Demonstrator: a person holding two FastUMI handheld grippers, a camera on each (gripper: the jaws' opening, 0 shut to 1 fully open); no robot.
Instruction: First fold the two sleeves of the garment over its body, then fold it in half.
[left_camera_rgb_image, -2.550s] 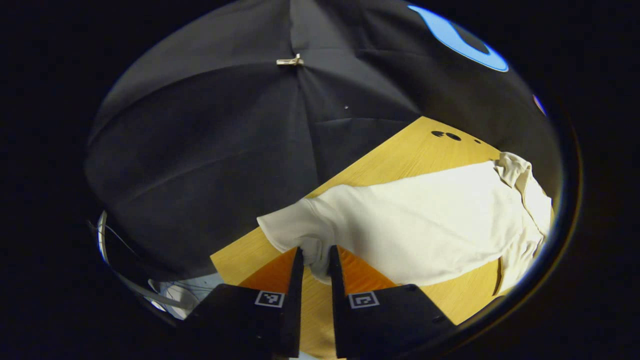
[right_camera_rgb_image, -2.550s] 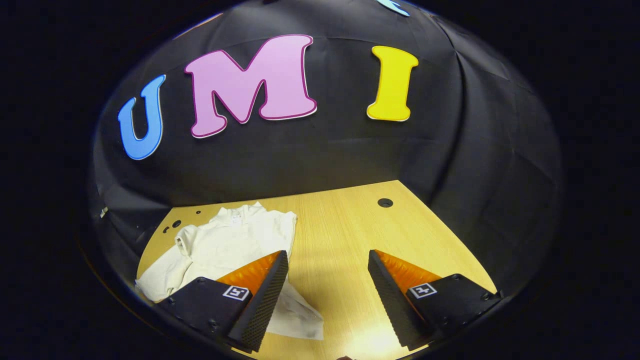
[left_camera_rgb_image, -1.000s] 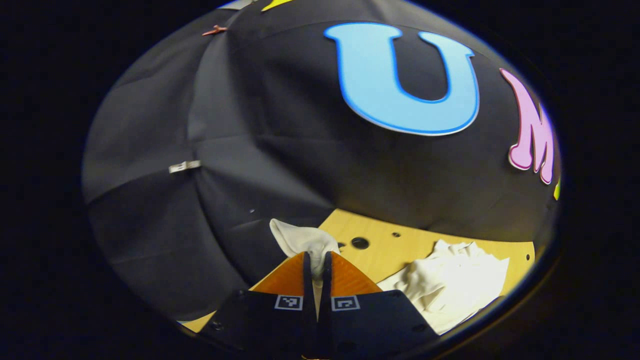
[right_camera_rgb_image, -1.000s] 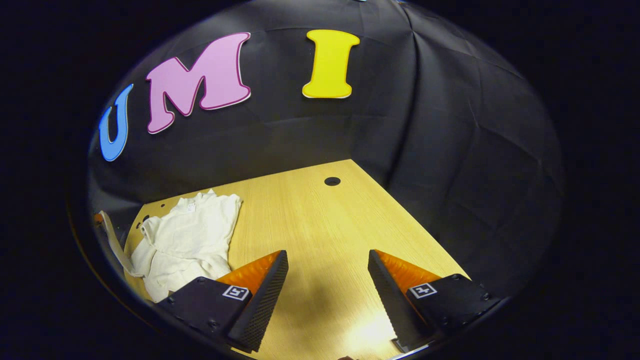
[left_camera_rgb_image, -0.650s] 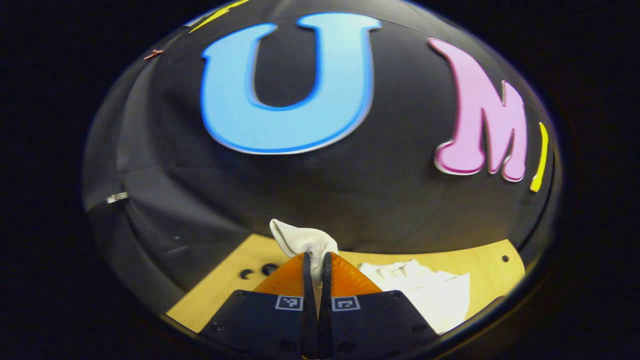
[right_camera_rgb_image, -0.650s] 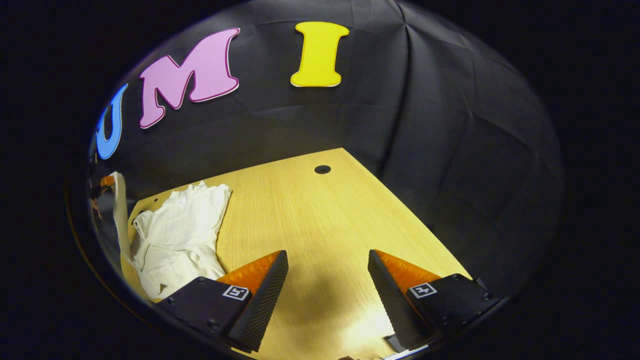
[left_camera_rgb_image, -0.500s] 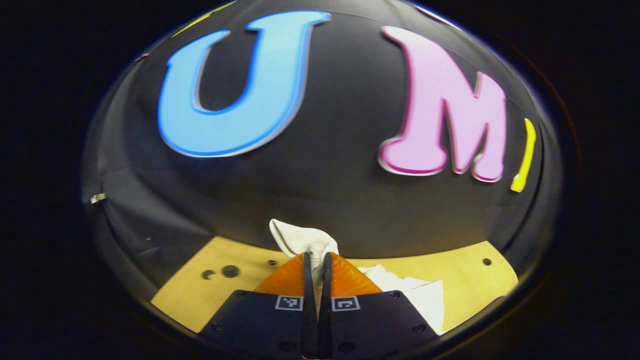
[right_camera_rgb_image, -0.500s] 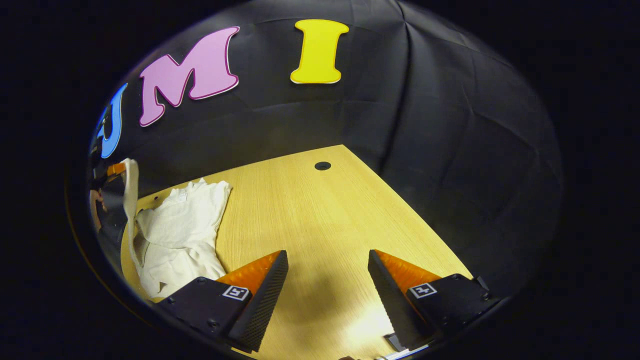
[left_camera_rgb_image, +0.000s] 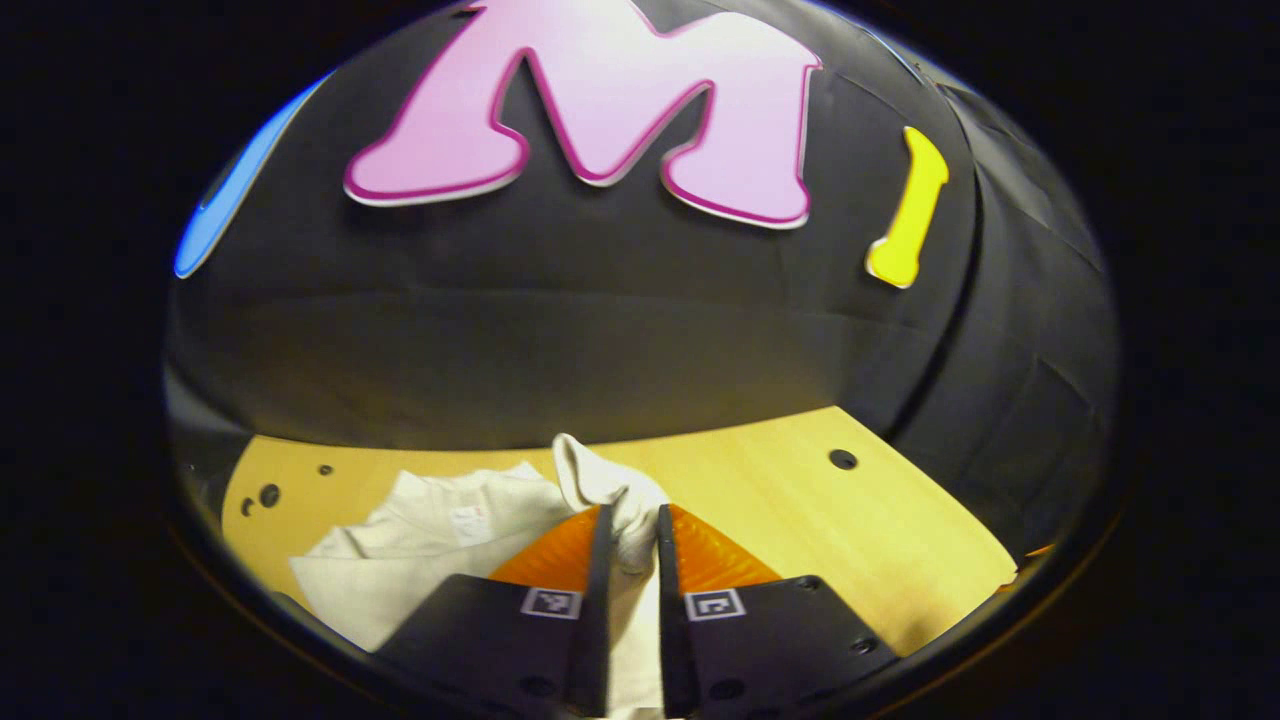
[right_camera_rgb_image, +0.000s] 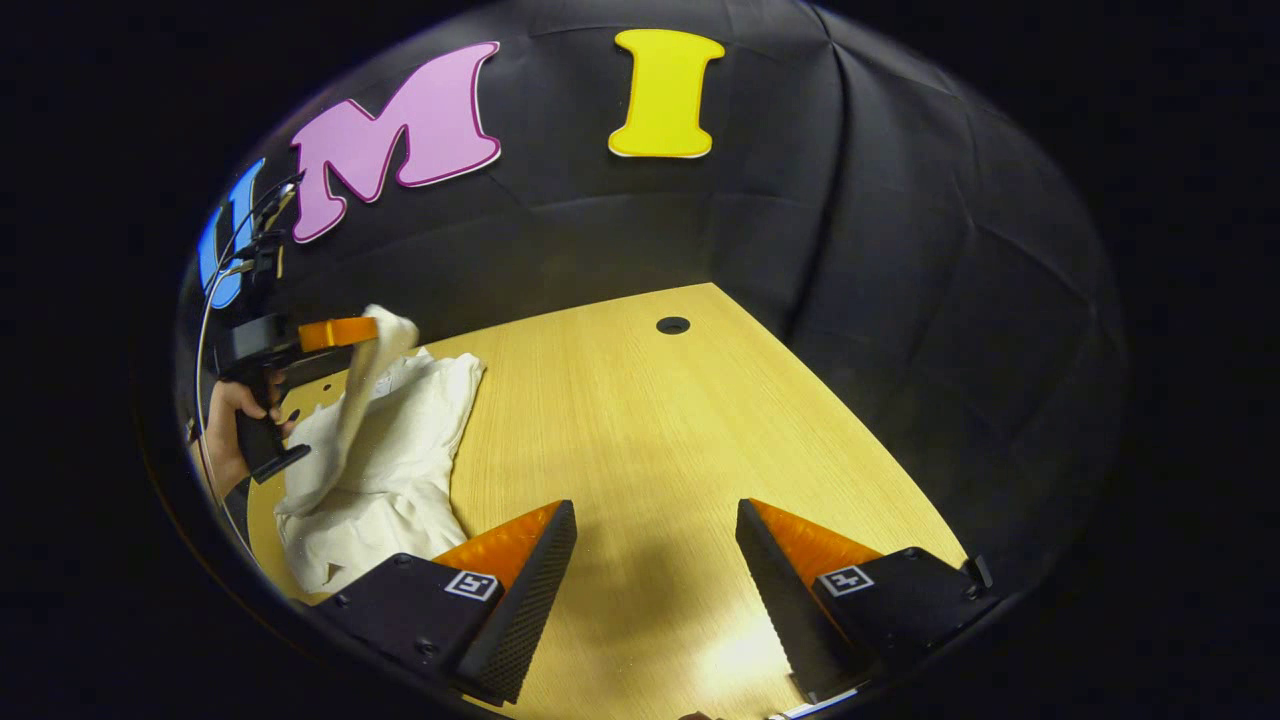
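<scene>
Between the fingers of the left hand-held gripper (left_camera_rgb_image: 628, 525) a white sleeve (left_camera_rgb_image: 610, 488) is pinched, both fingers pressing on the cloth, and a tuft of it sticks out past the fingertips. Below those fingers the sleeve runs down toward the camera in a narrow strip. Seen from the right gripper view, this same left hand-held gripper (right_camera_rgb_image: 372, 332) is held up above the shirt by a hand (right_camera_rgb_image: 228, 425) on its grip, and the sleeve (right_camera_rgb_image: 352, 410) hangs from it in a slanting band down to the rest of the cloth.

Beneath and beside the lifted sleeve, the shirt (left_camera_rgb_image: 420, 540) lies rumpled on the desk (left_camera_rgb_image: 800, 520), its collar end pointing toward the back wall; a small label shows inside the neck. In the right gripper view the shirt (right_camera_rgb_image: 400, 470) sits near the left edge of the desk (right_camera_rgb_image: 640, 440), just beside a few small holes in the wood.

The right hand-held gripper (right_camera_rgb_image: 655, 540) is spread wide with nothing between its fingers, hovering above bare wood well apart from the shirt, which lies to its left. One round hole (right_camera_rgb_image: 673, 325) sits in the desk beyond the shirt, toward the far corner, close to the black cloth wall (right_camera_rgb_image: 900, 250).
</scene>
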